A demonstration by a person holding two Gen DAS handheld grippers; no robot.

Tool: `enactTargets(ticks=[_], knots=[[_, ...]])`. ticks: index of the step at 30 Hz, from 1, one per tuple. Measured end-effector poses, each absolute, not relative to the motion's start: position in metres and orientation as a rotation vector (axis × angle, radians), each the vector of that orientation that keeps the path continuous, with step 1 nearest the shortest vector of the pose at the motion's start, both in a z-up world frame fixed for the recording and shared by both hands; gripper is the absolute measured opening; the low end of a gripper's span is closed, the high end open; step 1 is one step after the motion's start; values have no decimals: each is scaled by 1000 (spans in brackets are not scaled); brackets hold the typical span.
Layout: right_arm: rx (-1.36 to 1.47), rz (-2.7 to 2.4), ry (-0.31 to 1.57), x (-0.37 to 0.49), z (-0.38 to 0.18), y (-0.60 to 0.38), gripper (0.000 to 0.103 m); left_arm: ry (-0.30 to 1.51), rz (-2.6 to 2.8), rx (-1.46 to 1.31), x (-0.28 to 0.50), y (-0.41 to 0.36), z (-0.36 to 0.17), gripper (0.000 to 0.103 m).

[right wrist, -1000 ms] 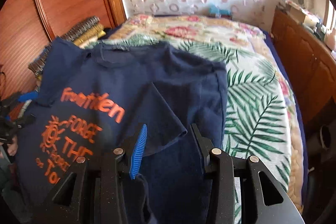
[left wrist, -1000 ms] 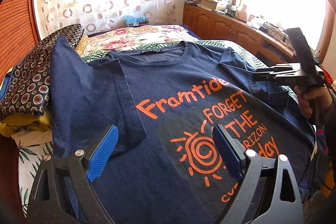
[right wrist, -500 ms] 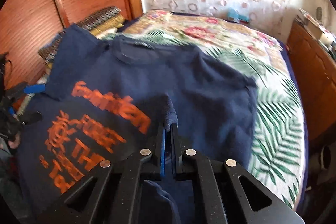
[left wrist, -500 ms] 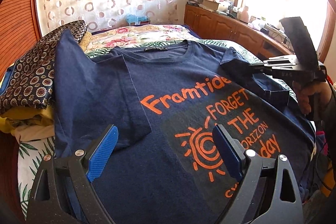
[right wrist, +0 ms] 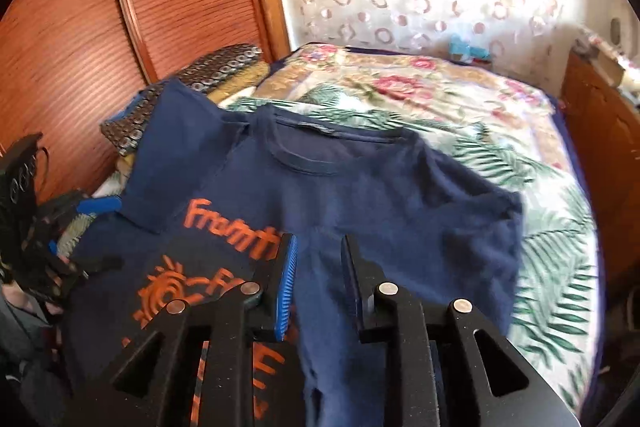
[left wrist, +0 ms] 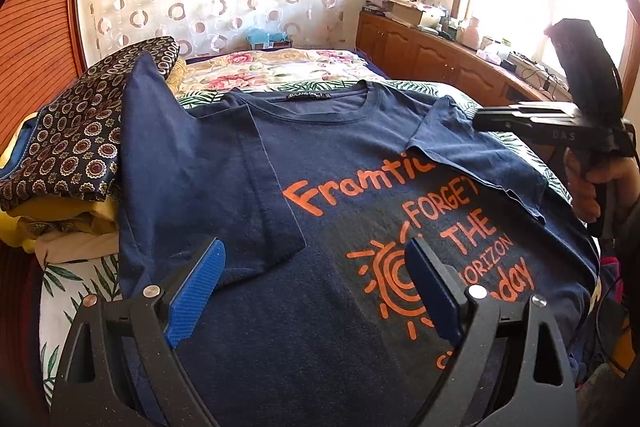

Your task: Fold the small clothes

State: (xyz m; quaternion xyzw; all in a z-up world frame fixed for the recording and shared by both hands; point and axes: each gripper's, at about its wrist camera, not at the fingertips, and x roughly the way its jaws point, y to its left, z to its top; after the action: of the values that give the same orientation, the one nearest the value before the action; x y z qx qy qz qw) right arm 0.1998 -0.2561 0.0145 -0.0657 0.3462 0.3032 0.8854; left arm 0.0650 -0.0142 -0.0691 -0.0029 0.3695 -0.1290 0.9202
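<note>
Left gripper [left wrist: 316,287]: fingers wide apart, nothing between the pads, hovering over the shirt's lower front.
Right gripper [right wrist: 318,283]: fingers a narrow gap apart and opening; no cloth pinched between them.
T-shirt [left wrist: 340,163]: navy with orange print, spread flat on the bed [right wrist: 500,115] ahead of both pairs of fingers; both sleeves are folded inward onto the chest.
Folded clothes [left wrist: 68,155]: stacked left of the left fingers.

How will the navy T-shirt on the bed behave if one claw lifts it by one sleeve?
The navy T-shirt is probably floppy: its folded sleeve lies limp and creased. It would likely sag and unfold, since nothing pins the folds. It looks light, thin knit, and should not slip easily on the bedspread.
</note>
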Motion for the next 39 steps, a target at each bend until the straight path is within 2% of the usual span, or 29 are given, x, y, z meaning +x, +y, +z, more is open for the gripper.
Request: enactTargets(ticks=[6, 7, 8, 9, 18, 28, 30, 31, 32, 33, 39], knots=[[-206, 522, 732, 190, 3, -270, 26, 740, -249, -13, 66, -8, -64, 92], [-209, 506, 741, 191, -2, -275, 30, 739, -244, -12, 67, -6, -64, 92], [-210, 488, 749, 192, -4, -278, 42, 739, -238, -12, 68, -4, -63, 92], [-207, 465, 758, 196, -8, -282, 48, 737, -231, -14, 69, -1, -62, 92], [-146, 358, 808, 248, -11, -301, 48, 715, -174, -13, 82, 26, -50, 92], [-136, 348, 871, 306, -26, -266, 48, 699, -110, -13, 105, 62, -37, 92], [-142, 368, 863, 308, -26, -261, 37, 698, -95, -10, 109, 68, -35, 92], [-144, 370, 864, 308, -26, -260, 36, 698, -89, -10, 110, 71, -34, 92], [-154, 381, 862, 307, -25, -257, 25, 697, -84, -10, 112, 73, -34, 92], [-162, 396, 858, 307, -25, -255, 8, 696, -81, -10, 113, 74, -33, 92], [-147, 312, 780, 303, -14, -268, 5, 701, -65, -5, 124, 81, -31, 92]])
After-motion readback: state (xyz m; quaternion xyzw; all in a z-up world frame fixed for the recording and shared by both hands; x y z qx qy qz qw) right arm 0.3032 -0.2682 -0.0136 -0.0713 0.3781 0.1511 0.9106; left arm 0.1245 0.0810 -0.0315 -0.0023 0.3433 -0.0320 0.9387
